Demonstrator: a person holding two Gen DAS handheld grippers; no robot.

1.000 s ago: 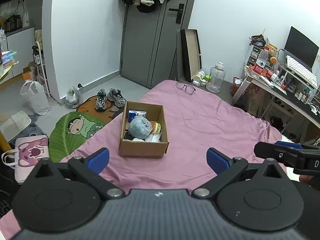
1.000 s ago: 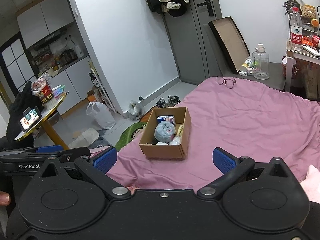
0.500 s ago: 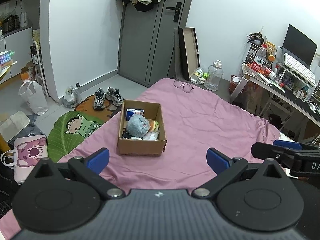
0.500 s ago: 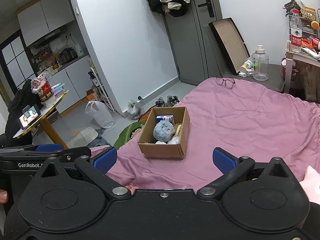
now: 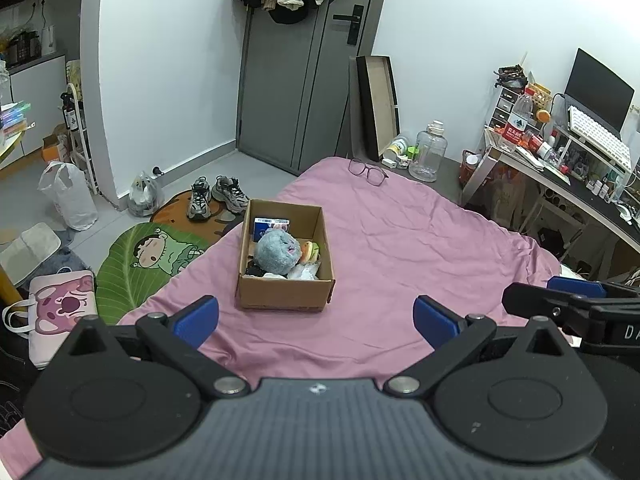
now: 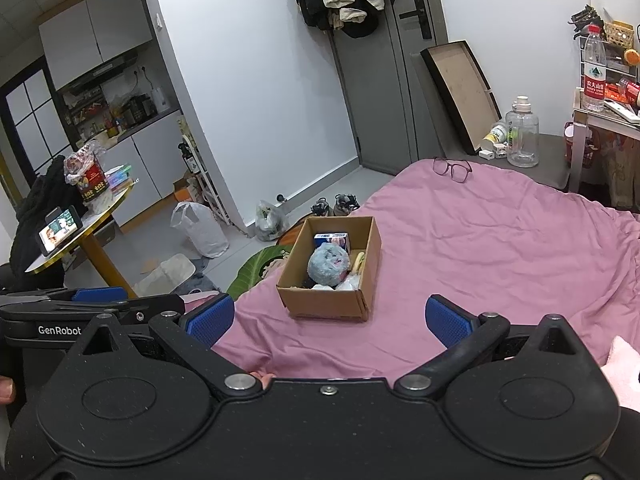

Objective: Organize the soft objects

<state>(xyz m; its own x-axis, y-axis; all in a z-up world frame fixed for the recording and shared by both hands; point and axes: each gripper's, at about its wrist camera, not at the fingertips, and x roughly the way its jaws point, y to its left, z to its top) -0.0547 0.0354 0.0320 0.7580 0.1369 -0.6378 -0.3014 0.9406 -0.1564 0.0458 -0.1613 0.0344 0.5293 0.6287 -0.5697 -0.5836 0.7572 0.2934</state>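
1. Right now I hold both grippers back from the bed, each with its blue pads spread wide and nothing between them: the left gripper [image 5: 316, 316] and the right gripper [image 6: 330, 318] are both released and empty.
2. Ahead of them, the cardboard box [image 5: 285, 298] sits on the pink bedspread [image 5: 420, 240], near the bed's left edge and well apart from either set of fingers.
3. Inside it, a grey-blue fluffy plush ball [image 5: 278, 251] fills the middle. Beside it lies a small burger-shaped toy [image 5: 310, 251], against the far wall stands a blue-and-white carton [image 5: 272, 225], and at the near wall there is some crumpled white material [image 5: 302, 273] that I cannot identify.
4. I judge the plush ball to be light and very squashy; it should give under the pads rather than slip. I would close across its widest part from above, deep enough that the fur does not simply pull through.
5. I expect the burger toy to be soft too, but it is small and wedged against the box wall, so it needs a narrower, careful pinch.
6. Glasses [image 5: 368, 172] lie at the far end of the bedspread, clear of the work.
7. At the right edge of the right wrist view, something pale pink and soft [image 6: 624, 372] shows; I cannot tell what it is.
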